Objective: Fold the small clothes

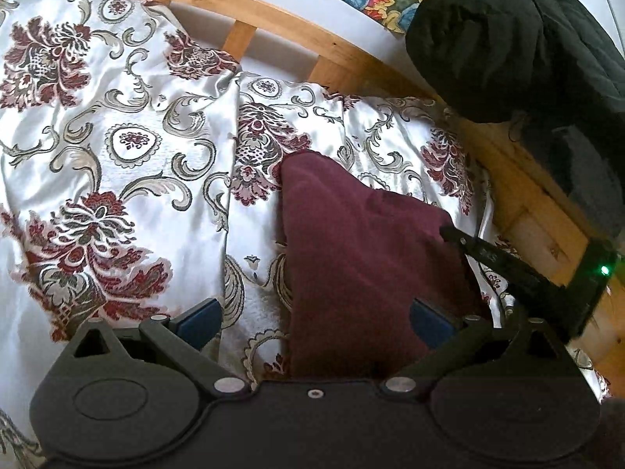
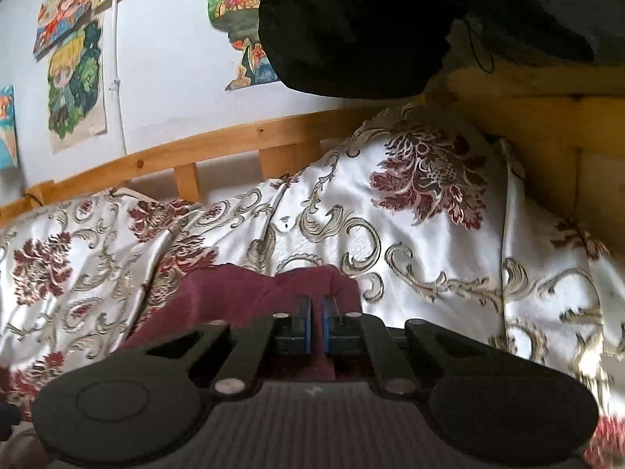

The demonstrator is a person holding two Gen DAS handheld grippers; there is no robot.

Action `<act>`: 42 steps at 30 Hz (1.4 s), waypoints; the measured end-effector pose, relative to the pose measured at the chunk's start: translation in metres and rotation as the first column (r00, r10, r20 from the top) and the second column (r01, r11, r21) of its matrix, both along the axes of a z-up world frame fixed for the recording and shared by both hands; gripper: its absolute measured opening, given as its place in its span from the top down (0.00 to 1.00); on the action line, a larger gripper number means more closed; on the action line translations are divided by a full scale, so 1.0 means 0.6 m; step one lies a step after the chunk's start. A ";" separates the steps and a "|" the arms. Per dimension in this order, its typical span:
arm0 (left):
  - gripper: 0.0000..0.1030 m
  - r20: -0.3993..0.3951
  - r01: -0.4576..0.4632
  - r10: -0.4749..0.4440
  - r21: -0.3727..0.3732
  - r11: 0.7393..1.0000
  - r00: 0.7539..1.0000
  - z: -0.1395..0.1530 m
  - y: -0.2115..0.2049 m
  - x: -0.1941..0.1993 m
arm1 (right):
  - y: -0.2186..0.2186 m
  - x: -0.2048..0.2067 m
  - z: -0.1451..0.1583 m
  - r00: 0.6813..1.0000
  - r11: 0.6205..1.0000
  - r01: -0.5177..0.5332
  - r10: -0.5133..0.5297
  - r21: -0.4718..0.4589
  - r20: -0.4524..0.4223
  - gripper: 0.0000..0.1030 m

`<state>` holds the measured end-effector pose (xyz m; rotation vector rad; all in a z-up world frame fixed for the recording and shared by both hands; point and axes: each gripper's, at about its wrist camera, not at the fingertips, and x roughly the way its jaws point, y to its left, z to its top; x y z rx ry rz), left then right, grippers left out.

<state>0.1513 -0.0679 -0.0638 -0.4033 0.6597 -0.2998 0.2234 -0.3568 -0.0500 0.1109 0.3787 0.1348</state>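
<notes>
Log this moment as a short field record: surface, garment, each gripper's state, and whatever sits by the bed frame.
surface: floral bedspread over a bed with a wooden frame
garment: maroon cloth, lying on the bedspread, partly lifted
left gripper: open, fingers either side of the cloth
right gripper: shut on the maroon cloth's edge
by the frame: black padded garment
wall: colourful drawings
</notes>
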 end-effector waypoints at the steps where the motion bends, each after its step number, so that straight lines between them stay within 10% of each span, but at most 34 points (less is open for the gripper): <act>1: 0.01 -0.001 0.003 -0.003 0.004 1.000 1.000 0.000 0.000 0.002 | -0.002 0.002 -0.002 1.000 1.000 0.009 -0.009 0.004 -0.004 0.94; 26: 0.01 -0.129 0.127 -0.128 -0.013 0.992 0.983 -0.055 -0.024 0.078 | -0.038 0.003 -0.024 0.992 0.988 0.079 -0.065 0.133 -0.105 0.91; 38: 0.01 -0.084 0.117 -0.114 0.030 0.993 0.990 -0.066 -0.028 0.055 | -0.063 -0.002 -0.022 0.977 0.920 0.025 0.061 0.392 -0.204 0.12; 42: 0.01 -0.063 0.117 -0.115 0.032 0.993 0.991 -0.070 -0.028 0.050 | -0.033 0.002 -0.024 0.964 0.968 0.002 0.064 0.250 -0.257 0.12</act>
